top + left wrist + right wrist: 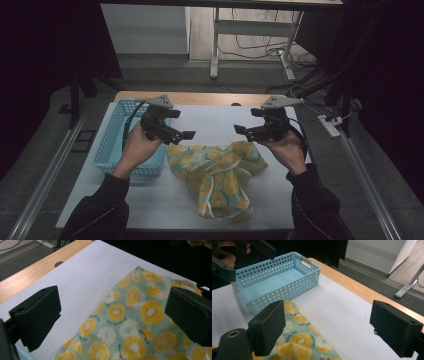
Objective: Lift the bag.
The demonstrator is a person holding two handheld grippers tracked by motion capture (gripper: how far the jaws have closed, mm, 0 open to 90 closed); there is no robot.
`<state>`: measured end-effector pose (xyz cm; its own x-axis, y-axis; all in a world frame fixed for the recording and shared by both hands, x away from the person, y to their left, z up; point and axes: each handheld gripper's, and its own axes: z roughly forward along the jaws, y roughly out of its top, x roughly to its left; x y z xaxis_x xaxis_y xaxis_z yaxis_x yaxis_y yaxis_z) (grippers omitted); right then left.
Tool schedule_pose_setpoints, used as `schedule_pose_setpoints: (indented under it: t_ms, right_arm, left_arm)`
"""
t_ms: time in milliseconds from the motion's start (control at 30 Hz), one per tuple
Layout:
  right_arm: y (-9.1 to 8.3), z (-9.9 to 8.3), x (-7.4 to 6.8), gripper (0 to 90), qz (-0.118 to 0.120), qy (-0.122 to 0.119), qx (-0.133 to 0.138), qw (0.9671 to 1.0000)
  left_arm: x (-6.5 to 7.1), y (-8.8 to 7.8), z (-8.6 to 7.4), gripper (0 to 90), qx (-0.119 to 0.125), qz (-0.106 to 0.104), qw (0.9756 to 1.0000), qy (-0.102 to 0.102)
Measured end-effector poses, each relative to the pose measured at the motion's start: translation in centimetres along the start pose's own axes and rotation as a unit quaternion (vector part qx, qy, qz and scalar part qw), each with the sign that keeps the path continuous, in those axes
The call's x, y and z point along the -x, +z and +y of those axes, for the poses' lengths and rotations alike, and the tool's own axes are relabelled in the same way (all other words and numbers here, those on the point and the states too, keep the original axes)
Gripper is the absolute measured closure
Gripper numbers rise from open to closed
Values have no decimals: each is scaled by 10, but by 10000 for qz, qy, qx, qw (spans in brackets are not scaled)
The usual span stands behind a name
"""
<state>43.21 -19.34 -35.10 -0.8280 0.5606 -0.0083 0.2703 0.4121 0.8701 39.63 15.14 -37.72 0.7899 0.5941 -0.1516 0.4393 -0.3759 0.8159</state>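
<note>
At inspection, a crumpled fruit-print cloth (217,176) — pale green with orange and lemon slices — lay on the white table cover (220,120), just beside the light blue perforated basket (114,145), on the side away from the dark floor rail (45,175). The left gripper (186,135) was held above the cloth's edge nearest the basket, jaws wide apart with nothing between them; the right gripper (240,130) was above the cloth's far edge from the basket, jaws likewise wide and empty. In the left gripper view the cloth (130,322) lay flat and single-layered below the jaws; in the right gripper view only its margin (299,340) sat below the jaws, with the basket (277,277) beyond. In my judgement the step in hand was a two-point pick-up of the cloth's top edge: each gripper should come down squarely on a corner, take one layer only, and close before lifting, so the bunched lower part falls open rather than drags. The cover was matte and clean, over a wooden tabletop (200,97) exposed beyond the basket. The room was dim — grey floor, a white desk frame (216,45) and loose cables (265,47) farther from the basket.
</note>
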Motion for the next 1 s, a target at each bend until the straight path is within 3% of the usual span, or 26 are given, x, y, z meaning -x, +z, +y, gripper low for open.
schedule_pose_setpoints:
  t_ms: [333,1000]
  right_arm:
    - [-5,-31,-6,33,-59,43,-13,10000]
    - [-34,-97,-21,5,-434,159,-152,9988]
  left_arm:
    - [6,-10,-42,0,-89,132,9998,-96]
    - [31,-43,-129,0,-81,353,9982,-484]
